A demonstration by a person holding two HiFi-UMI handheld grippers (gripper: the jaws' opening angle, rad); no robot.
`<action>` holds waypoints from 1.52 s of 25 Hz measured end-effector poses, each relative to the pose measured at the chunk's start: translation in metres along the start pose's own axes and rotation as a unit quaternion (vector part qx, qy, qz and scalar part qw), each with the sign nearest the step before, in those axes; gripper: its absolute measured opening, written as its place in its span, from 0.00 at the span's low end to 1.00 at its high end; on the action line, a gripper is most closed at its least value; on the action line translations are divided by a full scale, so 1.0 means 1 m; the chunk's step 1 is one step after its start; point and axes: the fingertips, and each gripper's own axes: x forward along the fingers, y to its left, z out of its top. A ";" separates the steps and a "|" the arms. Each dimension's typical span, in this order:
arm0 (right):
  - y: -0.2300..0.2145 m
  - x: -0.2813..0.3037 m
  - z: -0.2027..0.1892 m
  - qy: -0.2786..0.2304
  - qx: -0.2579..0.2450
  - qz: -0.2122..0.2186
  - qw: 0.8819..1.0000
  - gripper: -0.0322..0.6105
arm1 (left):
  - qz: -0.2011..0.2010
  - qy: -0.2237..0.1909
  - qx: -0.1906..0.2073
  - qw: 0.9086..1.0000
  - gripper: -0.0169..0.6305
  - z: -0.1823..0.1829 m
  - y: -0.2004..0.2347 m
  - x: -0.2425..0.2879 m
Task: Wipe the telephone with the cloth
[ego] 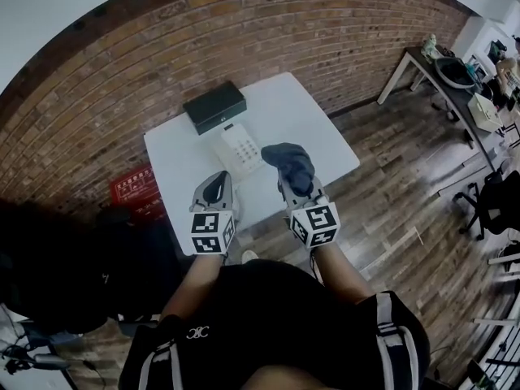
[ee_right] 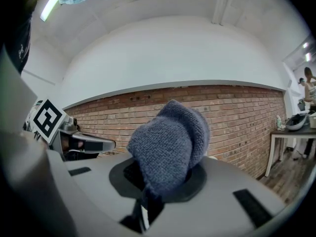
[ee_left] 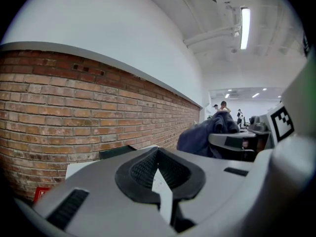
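Note:
A white telephone (ego: 241, 149) lies flat near the middle of the white table (ego: 313, 128). My right gripper (ego: 297, 187) hovers over the table's near edge, just right of the phone, shut on a dark blue-grey knitted cloth (ego: 291, 166). In the right gripper view the cloth (ee_right: 170, 142) bunches up out of the jaws and hides the phone. To the phone's near left, my left gripper (ego: 214, 188) is held above the table, shut with nothing in it. The left gripper view shows the cloth (ee_left: 205, 135) off to the right.
A black box (ego: 214, 106) sits at the table's far edge behind the phone. A red crate (ego: 132, 188) stands on the floor left of the table. A brick wall (ego: 244, 31) runs behind. A cluttered desk (ego: 455, 75) and office chair (ego: 496, 201) stand at right.

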 end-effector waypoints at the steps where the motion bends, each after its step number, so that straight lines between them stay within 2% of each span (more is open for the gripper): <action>1: -0.002 0.010 0.001 0.001 0.000 0.001 1.000 0.11 | 0.000 0.001 -0.002 1.000 0.02 0.002 0.007 0.007; 8: -0.012 0.062 -0.009 0.029 0.000 0.012 0.999 0.11 | -0.005 0.014 -0.014 1.000 0.02 -0.002 0.033 0.043; 13: -0.019 0.097 -0.017 0.055 -0.009 0.060 0.997 0.11 | 0.028 0.022 -0.032 0.999 0.02 -0.007 0.051 0.063; 17: -0.029 0.133 -0.034 0.087 -0.001 0.115 0.990 0.11 | 0.074 0.022 -0.046 0.996 0.02 -0.003 0.068 0.081; 20: -0.041 0.157 -0.054 0.126 -0.016 0.154 0.980 0.11 | 0.112 0.021 -0.051 0.992 0.02 0.004 0.072 0.090; 26: -0.053 0.203 -0.073 0.163 -0.013 0.214 0.963 0.11 | 0.176 0.037 -0.073 0.981 0.02 -0.002 0.087 0.098; 32: -0.042 0.240 -0.091 0.187 -0.013 0.253 0.949 0.11 | 0.226 0.051 -0.066 0.971 0.02 -0.005 0.097 0.089; 38: -0.026 0.274 -0.105 0.209 -0.030 0.268 0.940 0.11 | 0.267 0.051 -0.104 0.957 0.02 -0.016 0.112 0.071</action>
